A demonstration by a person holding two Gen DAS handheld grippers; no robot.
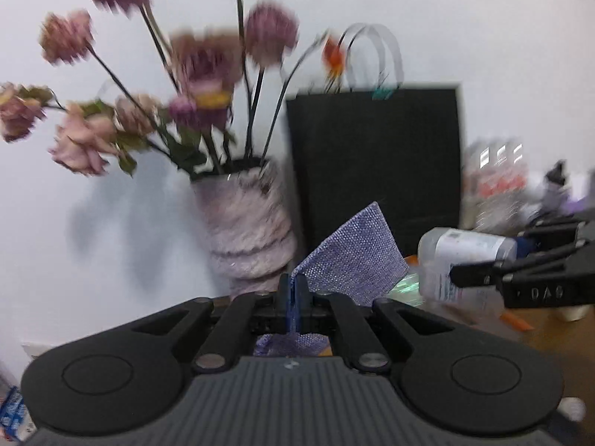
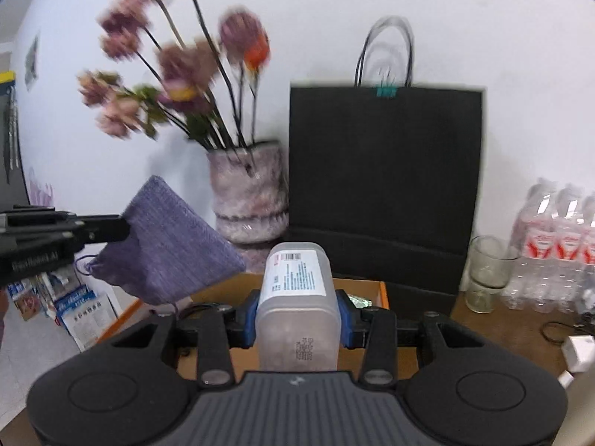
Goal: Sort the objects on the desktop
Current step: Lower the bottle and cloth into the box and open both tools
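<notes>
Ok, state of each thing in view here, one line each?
Left gripper: shut on the pouch.
Pouch: purple fabric, held up in the air.
Right gripper: shut on the bottle.
Bottle: translucent, labelled, gripped by its sides.
Bag: black, upright against the wall.
Vase: upright, holding flowers.
Glass: upright on the desk.

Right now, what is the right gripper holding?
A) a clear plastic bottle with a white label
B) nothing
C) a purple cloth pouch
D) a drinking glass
A: the right gripper has its blue pads pressed on both sides of the clear plastic bottle; the purple cloth pouch is in the left gripper.
</notes>
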